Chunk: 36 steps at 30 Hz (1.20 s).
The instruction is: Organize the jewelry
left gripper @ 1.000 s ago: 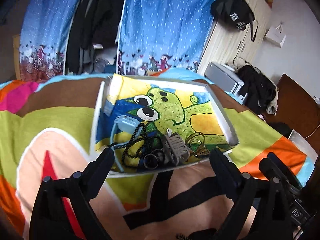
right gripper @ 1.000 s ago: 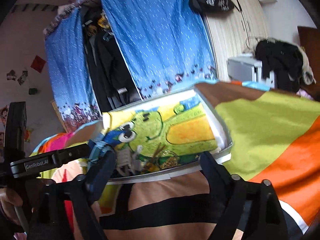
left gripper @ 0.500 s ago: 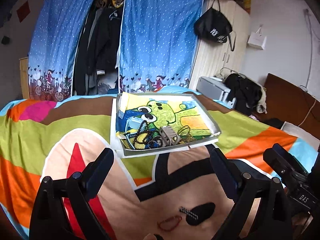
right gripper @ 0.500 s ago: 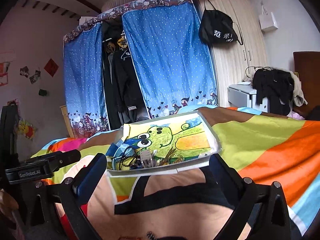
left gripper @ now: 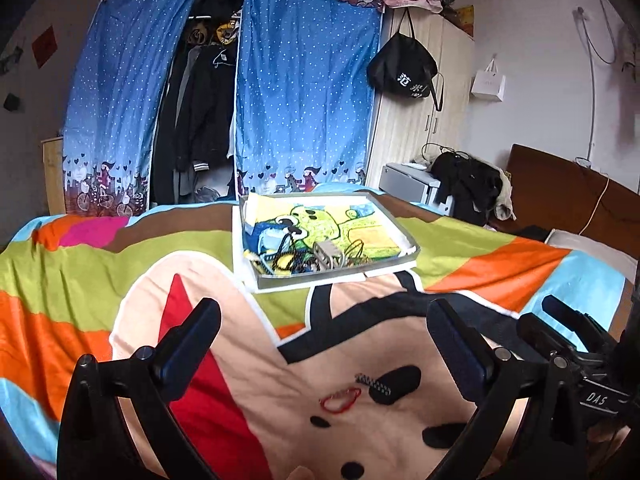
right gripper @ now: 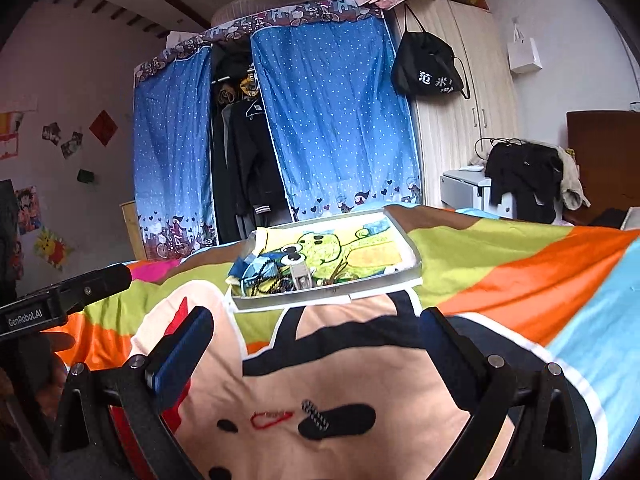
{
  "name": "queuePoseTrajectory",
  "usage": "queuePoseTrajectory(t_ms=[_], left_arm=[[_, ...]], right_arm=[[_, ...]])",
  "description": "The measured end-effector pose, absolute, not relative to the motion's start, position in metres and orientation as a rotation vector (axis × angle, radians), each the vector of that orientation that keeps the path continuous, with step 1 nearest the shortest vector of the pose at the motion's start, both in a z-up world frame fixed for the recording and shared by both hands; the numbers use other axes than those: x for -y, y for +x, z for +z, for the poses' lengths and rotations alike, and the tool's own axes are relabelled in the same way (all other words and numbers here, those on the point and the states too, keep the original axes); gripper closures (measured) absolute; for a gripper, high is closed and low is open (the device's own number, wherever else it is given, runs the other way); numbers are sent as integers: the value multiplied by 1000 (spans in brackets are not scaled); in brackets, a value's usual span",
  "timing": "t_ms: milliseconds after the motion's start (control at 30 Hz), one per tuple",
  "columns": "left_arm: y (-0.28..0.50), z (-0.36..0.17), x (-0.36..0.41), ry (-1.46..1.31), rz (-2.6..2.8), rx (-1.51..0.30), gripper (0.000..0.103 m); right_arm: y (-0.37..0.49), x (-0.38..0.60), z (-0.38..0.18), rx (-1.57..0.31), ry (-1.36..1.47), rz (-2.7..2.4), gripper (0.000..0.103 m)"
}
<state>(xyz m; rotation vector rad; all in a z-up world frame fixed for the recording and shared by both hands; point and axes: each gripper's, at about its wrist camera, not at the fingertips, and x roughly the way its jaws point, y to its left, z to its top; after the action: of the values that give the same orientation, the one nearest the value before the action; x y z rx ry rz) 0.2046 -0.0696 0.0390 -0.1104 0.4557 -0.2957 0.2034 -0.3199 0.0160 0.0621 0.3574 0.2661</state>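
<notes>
Well beyond both wide-open, empty tongs [left gripper: 323, 344] [right gripper: 316, 344], the jewelry tray [left gripper: 404, 236] sits.

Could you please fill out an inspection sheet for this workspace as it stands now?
Surface: colourful cartoon bedspread.
Job's things: shallow grey tray with green cartoon lining holding tangled jewelry pile; red loop bracelet and small striped clip lie on the bedspread, outside the tray.
Clutter: nothing seen.
Grippers: left gripper and right gripper open, empty.
Cables: white cord by the headboard.
Surroundings: blue dotted curtain, black hanging bag.
</notes>
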Motion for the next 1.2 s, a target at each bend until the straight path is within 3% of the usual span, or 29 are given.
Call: queuePoseTrajectory(t_ms=[600,1200], left_arm=[[187,-27,53,-19,-266,-633,2],[246,-100,72,93,-329,-1022,2]], right_arm=[[169,314,-11,-493,54,194,0],[219,324,-67,-881,109,113,0]])
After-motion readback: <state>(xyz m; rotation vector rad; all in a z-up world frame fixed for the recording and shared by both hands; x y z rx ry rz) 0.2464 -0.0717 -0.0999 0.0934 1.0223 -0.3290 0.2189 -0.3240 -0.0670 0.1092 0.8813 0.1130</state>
